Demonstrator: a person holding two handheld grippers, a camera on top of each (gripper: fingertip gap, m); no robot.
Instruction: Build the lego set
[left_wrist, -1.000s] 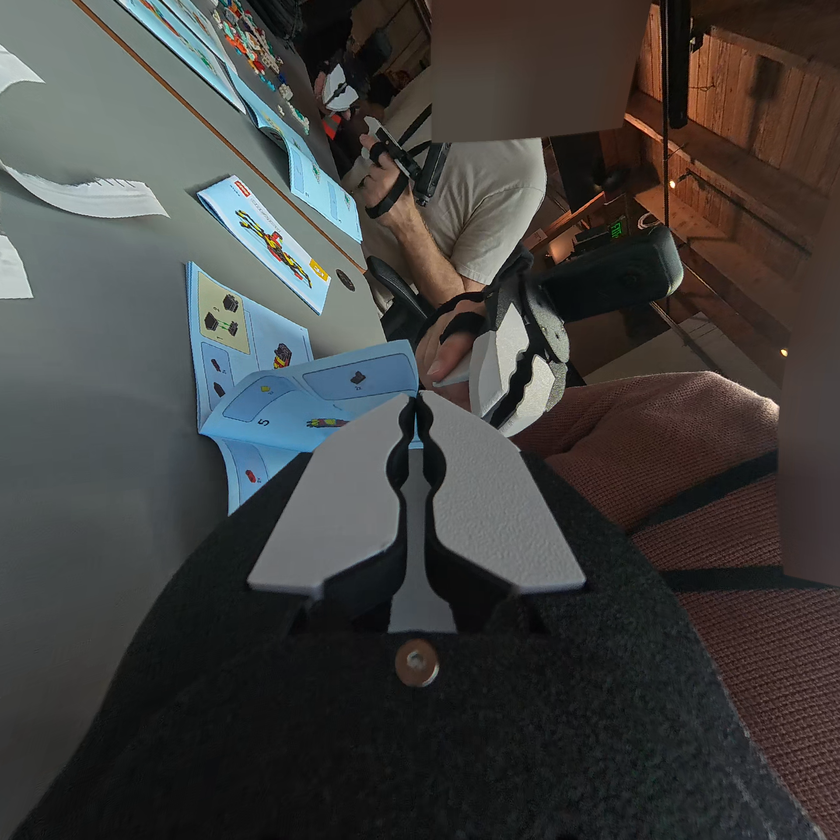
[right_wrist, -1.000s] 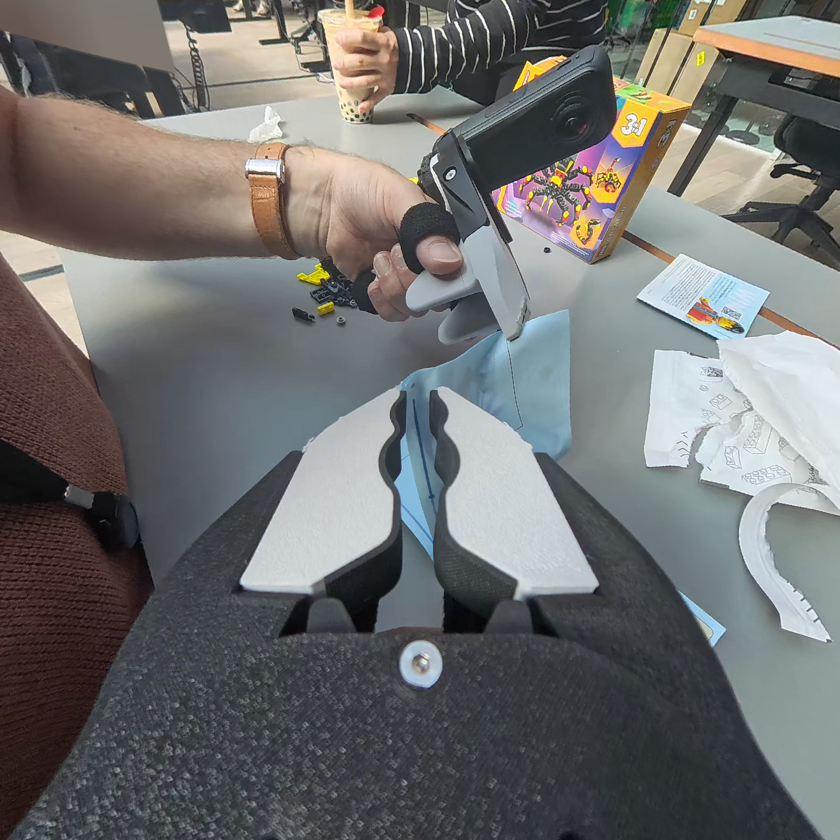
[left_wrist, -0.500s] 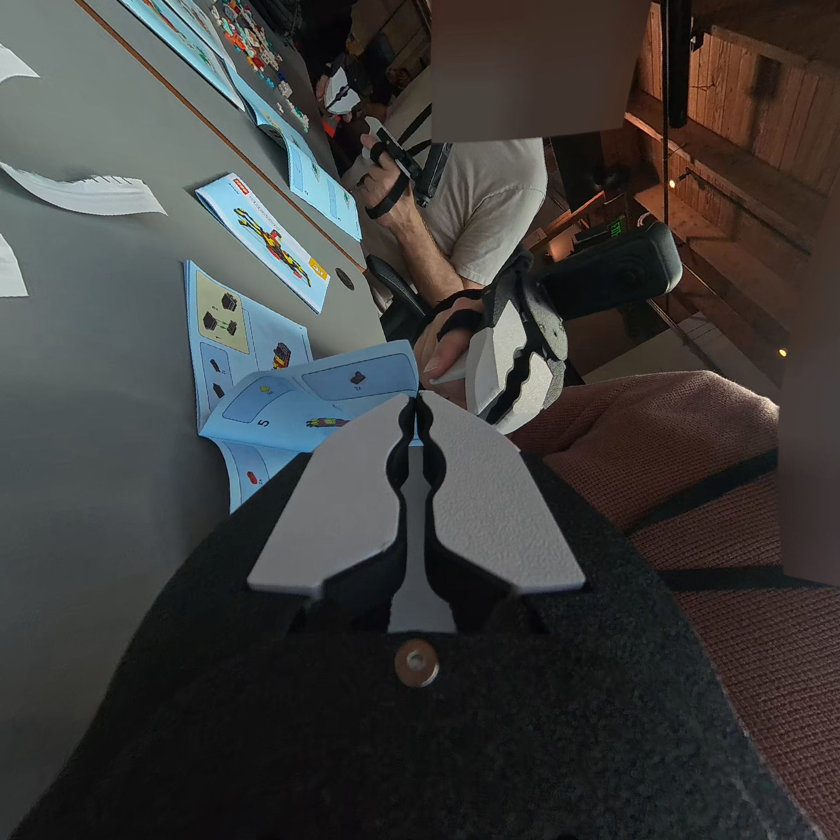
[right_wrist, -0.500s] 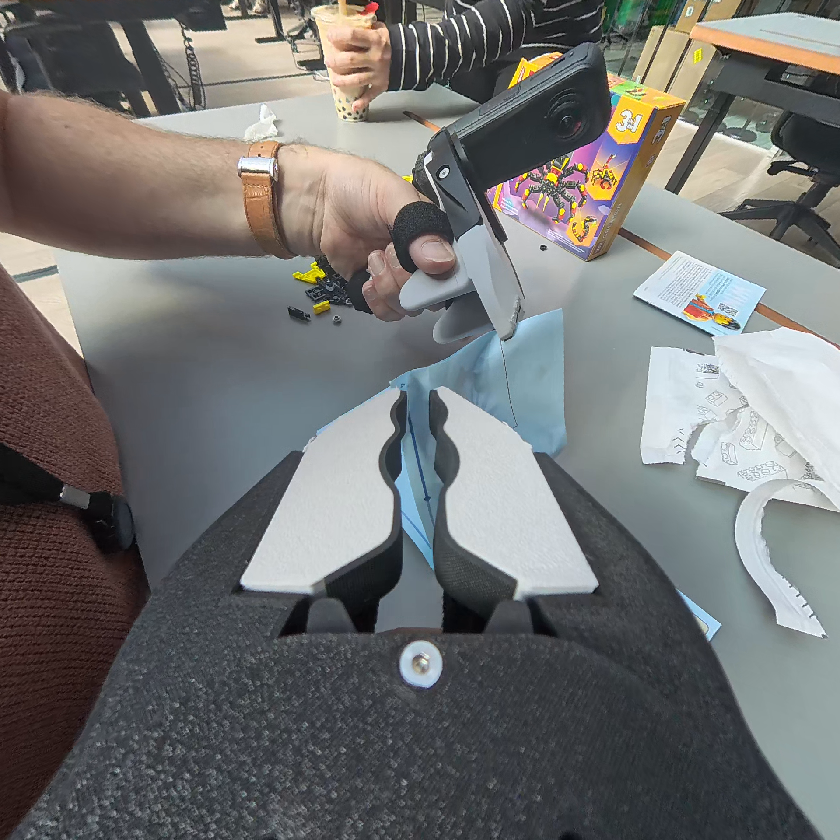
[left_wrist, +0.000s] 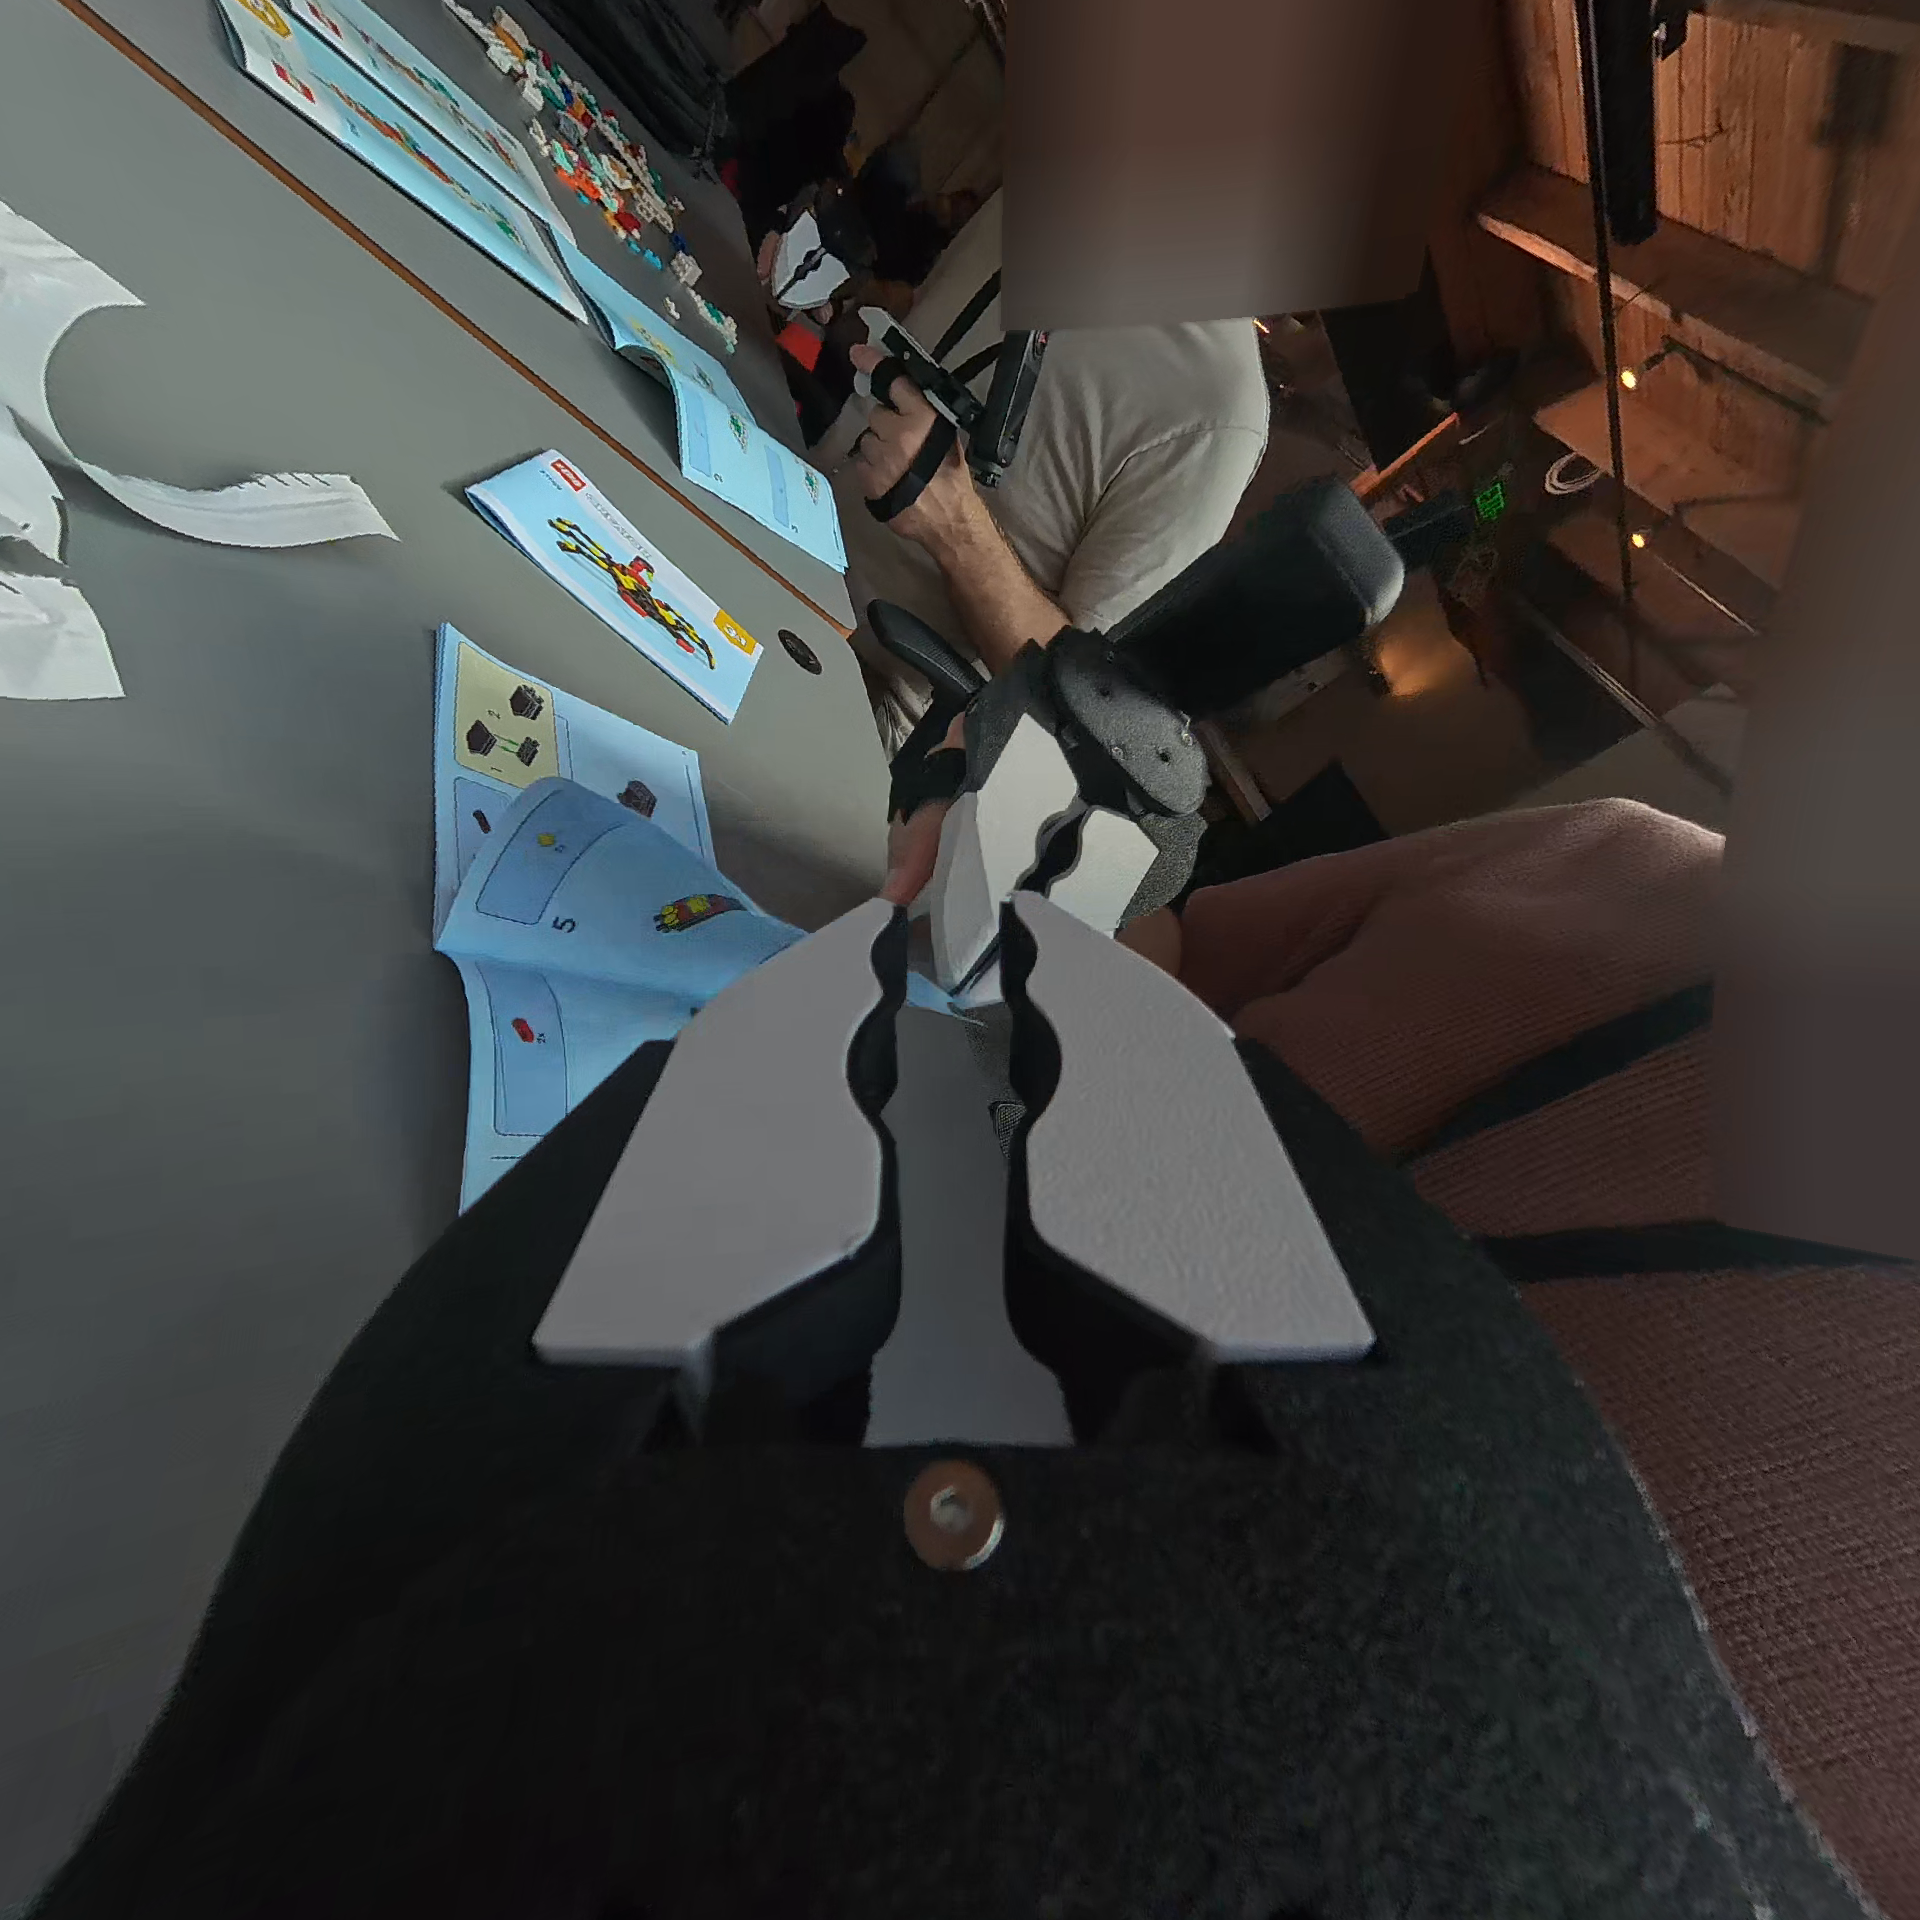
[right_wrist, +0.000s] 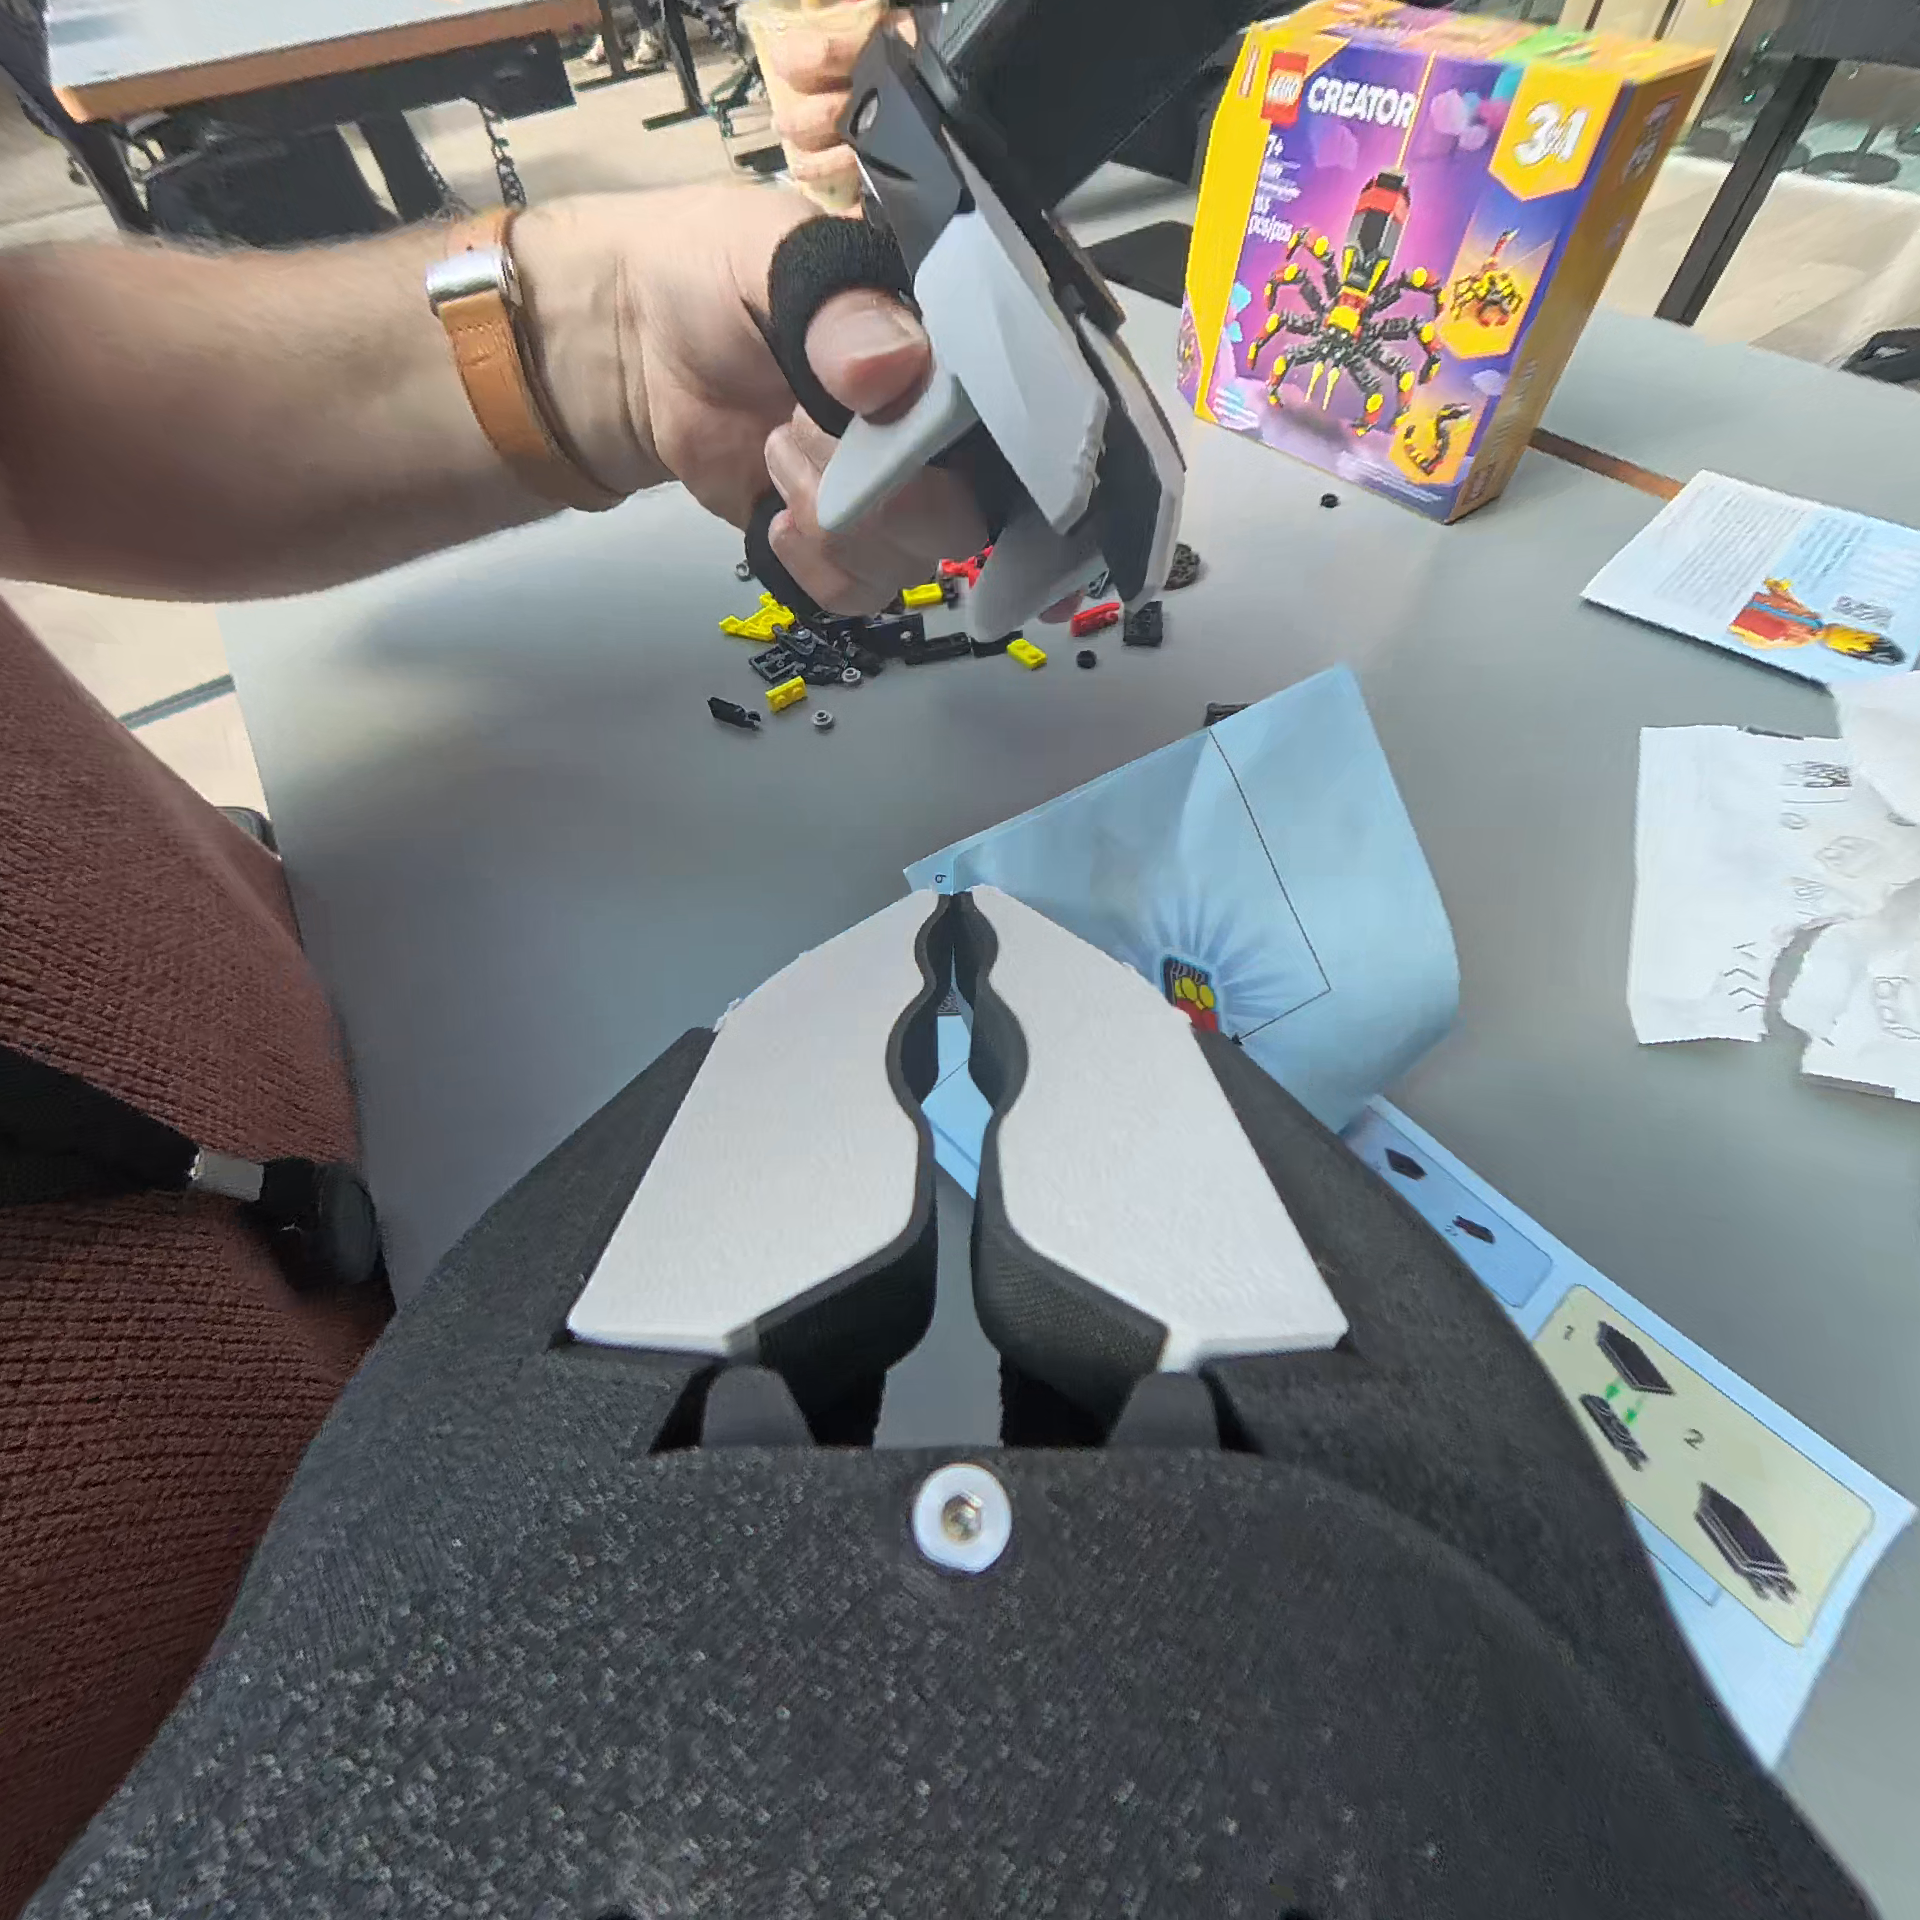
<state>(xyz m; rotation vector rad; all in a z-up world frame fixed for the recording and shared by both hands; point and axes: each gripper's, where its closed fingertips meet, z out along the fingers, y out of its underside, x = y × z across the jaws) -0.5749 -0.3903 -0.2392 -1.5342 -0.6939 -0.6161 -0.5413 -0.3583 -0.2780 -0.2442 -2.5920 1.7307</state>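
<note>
Right gripper (right_wrist: 954, 906) clenched on curled blue instruction page (right_wrist: 1226, 894), left gripper (left_wrist: 951, 914) parted and empty, loose black, yellow, red lego pieces (right_wrist: 852, 649) on grey surface (right_wrist: 520, 790).

grey table (right_wrist: 520, 831), loose lego pieces (right_wrist: 831, 655), open booklet (right_wrist: 1299, 914), set box (right_wrist: 1403, 260), torn paper (right_wrist: 1766, 883)

Left gripper (left_wrist: 951, 914) fingers slightly parted, right gripper (right_wrist: 954, 904) fingers pinched together

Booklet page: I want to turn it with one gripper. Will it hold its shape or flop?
Likely floppy: the page arches in a curl where the right gripper pinches its corner. Probably very light and tear-prone, being thin paper. The booklet beneath may slide on the smooth table.
</note>
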